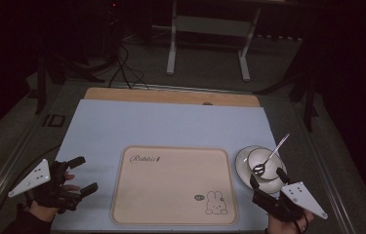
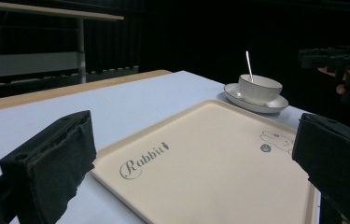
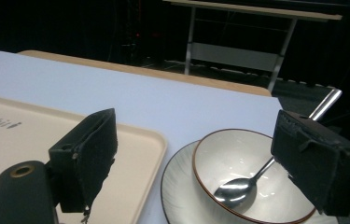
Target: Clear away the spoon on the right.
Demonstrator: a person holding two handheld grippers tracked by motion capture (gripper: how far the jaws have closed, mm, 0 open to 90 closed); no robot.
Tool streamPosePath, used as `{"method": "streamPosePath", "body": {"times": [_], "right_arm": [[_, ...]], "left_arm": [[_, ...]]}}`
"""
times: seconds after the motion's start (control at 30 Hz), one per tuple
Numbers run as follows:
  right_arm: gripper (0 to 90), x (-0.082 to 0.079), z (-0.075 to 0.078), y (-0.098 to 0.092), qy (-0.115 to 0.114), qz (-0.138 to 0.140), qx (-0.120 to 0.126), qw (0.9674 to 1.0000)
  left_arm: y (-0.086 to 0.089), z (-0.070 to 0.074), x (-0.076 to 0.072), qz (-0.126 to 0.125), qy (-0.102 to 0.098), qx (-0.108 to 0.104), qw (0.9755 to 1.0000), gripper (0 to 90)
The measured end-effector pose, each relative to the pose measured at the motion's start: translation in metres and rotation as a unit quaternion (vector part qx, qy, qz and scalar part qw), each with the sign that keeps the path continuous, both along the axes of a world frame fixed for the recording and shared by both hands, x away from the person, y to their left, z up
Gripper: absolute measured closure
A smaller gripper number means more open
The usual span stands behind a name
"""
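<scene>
Dark room around you, pale blue surface [image 1: 171, 124] carrying a cream tray [image 1: 173, 185] with a rabbit print, nothing on it. You're holding the left gripper [image 1: 84, 174] off the tray's left edge, fingers apart, gripping nothing. You're hovering the right gripper [image 1: 267, 178] at the near rim of the bowl [image 3: 252, 175], fingers apart and straddling it, not touching that I can see. Likely step: approaching for a grasp; next you'd be lowering and closing on the rim. Bowl is white, brown-rimmed, sitting on a saucer [image 3: 179, 186] just right of the tray, spoon [image 3: 242, 184] resting inside.
</scene>
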State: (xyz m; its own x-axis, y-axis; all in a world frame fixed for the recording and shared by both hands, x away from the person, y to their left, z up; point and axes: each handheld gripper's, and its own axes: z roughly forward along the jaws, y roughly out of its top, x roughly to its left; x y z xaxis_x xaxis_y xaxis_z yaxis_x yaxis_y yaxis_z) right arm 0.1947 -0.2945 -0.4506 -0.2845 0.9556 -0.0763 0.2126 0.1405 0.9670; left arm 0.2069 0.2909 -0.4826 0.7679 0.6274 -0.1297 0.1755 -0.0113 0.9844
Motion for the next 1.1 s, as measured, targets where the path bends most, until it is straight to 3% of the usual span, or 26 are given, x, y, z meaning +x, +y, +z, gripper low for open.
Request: {"method": "streamPosePath", "body": {"times": [0.47,0.83,0.93,1.1], "right_arm": [[13.1,-0.007,0.012,0.005,-0.019,0.015,0.009,0.9997],[13.0,-0.005,0.019,0.009,-0.019,0.025,0.002,0.9995],[12.6,-0.003,0.023,0.009,-0.015,0.031,0.01,0.9994],[11.2,0.006,0.037,0.006,-0.005,0.044,0.0,0.999]], "left_arm": [[0.0,0.0,0.0,-0.001,-0.001,-0.003,1.0,0.0],[0.0,0.0,0.0,0.001,-0.001,-0.003,1.0,0.0],[0.0,0.0,0.0,0.001,-0.001,-0.003,1.0,0.0],[0.002,0.001,-0.001,0.003,-0.002,-0.003,1.0,0.0]]}}
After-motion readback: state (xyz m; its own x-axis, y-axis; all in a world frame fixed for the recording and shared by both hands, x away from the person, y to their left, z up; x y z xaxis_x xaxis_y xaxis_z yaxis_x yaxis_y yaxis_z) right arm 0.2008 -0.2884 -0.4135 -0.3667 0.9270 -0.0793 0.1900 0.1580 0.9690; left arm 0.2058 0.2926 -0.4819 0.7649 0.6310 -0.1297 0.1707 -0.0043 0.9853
